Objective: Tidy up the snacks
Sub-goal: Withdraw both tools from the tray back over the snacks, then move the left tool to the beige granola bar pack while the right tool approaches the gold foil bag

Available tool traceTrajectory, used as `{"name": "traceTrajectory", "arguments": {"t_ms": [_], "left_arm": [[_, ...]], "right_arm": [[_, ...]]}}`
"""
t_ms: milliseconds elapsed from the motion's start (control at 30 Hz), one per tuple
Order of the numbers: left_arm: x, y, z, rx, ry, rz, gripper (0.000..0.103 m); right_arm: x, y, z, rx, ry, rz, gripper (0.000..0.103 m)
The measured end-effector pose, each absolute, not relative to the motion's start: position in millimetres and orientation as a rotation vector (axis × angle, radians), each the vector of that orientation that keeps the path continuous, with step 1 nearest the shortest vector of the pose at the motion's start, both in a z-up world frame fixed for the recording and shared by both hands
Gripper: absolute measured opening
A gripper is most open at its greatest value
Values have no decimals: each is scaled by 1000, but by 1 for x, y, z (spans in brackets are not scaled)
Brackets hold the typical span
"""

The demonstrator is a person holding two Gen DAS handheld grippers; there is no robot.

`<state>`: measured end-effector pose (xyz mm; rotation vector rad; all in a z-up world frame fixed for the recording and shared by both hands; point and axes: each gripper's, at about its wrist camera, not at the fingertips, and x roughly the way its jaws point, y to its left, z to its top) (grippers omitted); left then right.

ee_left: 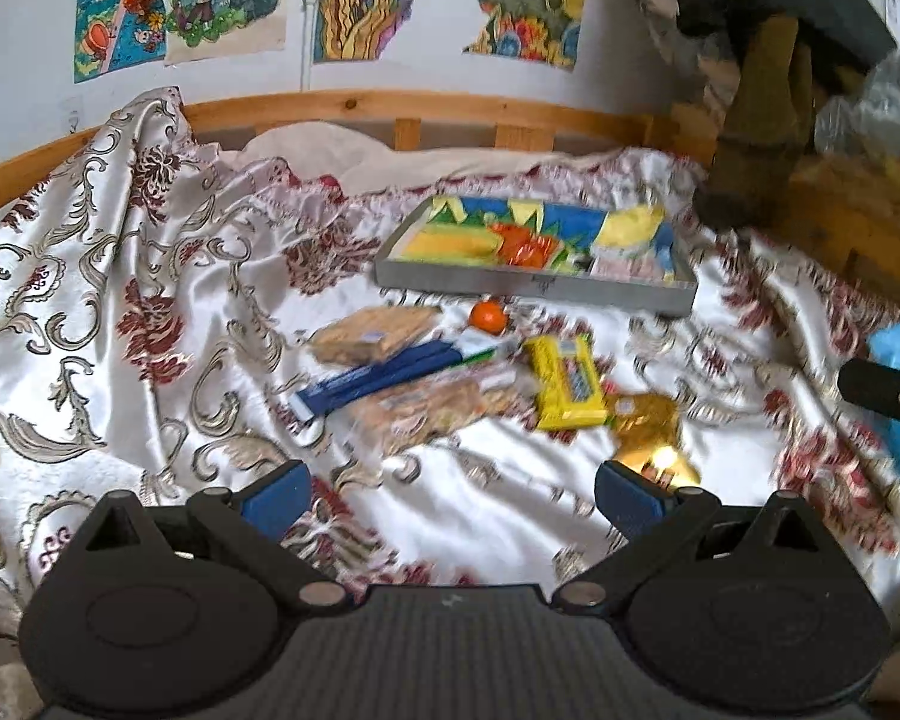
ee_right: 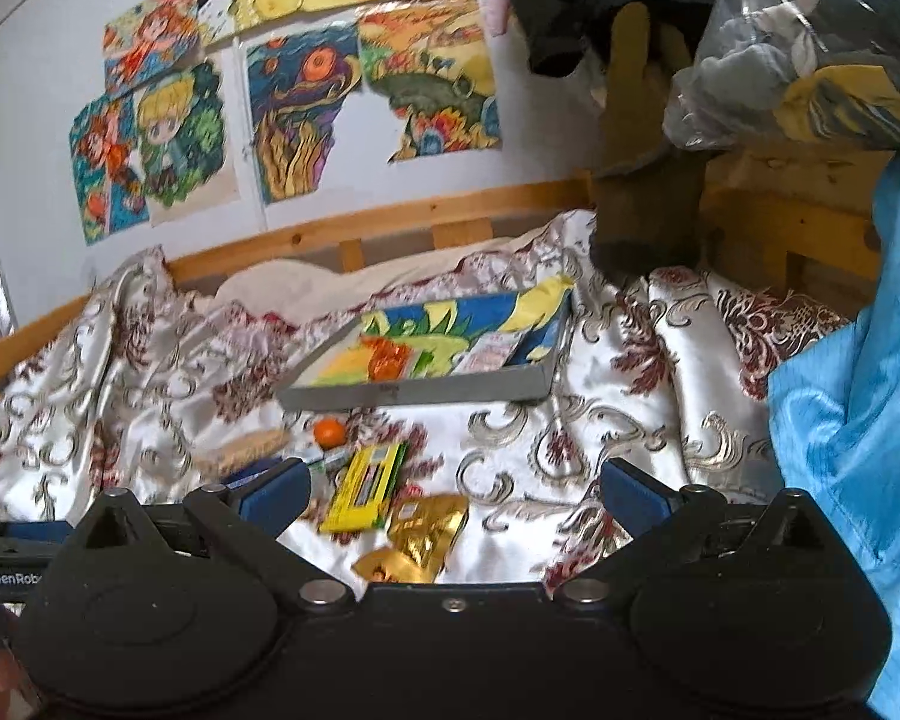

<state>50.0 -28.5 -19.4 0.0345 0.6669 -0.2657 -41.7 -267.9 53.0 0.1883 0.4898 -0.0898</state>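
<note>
Left wrist view shows me my left gripper (ee_left: pixel 453 501) with its blue fingers wide apart and nothing between them. It hangs over a shiny white bedspread with red flowers and silver swirls (ee_left: pixel 150 276). The snacks lie in a loose heap ahead of it. I see a yellow flat packet with a picture on it (ee_left: pixel 564 381), and a crinkly gold foil pouch (ee_left: pixel 651 429) just beside it on the right. A small round orange fruit (ee_left: pixel 487 316) sits near the front wall of a shallow grey tray with a bright blue and yellow lining (ee_left: pixel 534 288). Two clear packs of tan biscuits (ee_left: pixel 375 333) lie to the left, with a long dark blue wrapper (ee_left: pixel 384 378) between them. Inside the tray there is a shiny orange wrapped sweet (ee_left: pixel 525 249) and a pale packet (ee_left: pixel 624 267).

In the right wrist view, my right gripper (ee_right: pixel 453 495) is also wide open and holds nothing. The gold pouch (ee_right: pixel 429 531) and the yellow packet (ee_right: pixel 366 486) lie between its fingers, lower down on the bedspread. The orange fruit (ee_right: pixel 329 431) sits past them, with the tray (ee_right: pixel 426 393) behind it. A bright blue cloth (ee_right: pixel 864 420) hangs on the right. Colourful drawings on paper (ee_right: pixel 306 120) are stuck on the white wall.
</note>
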Motion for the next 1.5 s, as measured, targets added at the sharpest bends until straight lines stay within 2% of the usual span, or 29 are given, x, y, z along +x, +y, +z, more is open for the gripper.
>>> {"name": "traceTrajectory", "arguments": {"t_ms": [400, 867, 1233, 1500], "left_arm": [[83, -29, -20, 196, 834, -391, 103], [140, -19, -24, 196, 931, -472, 103], [168, -14, -44, 190, 919, -444, 103], [198, -8, -61, 136, 1020, -528, 103]], "right_arm": [[-27, -252, 35, 170, 643, -13, 102], [1, -240, 19, 136, 742, 65, 102], [37, -246, -7, 174, 853, 79, 102], [60, -242, -24, 159, 894, 92, 102]]}}
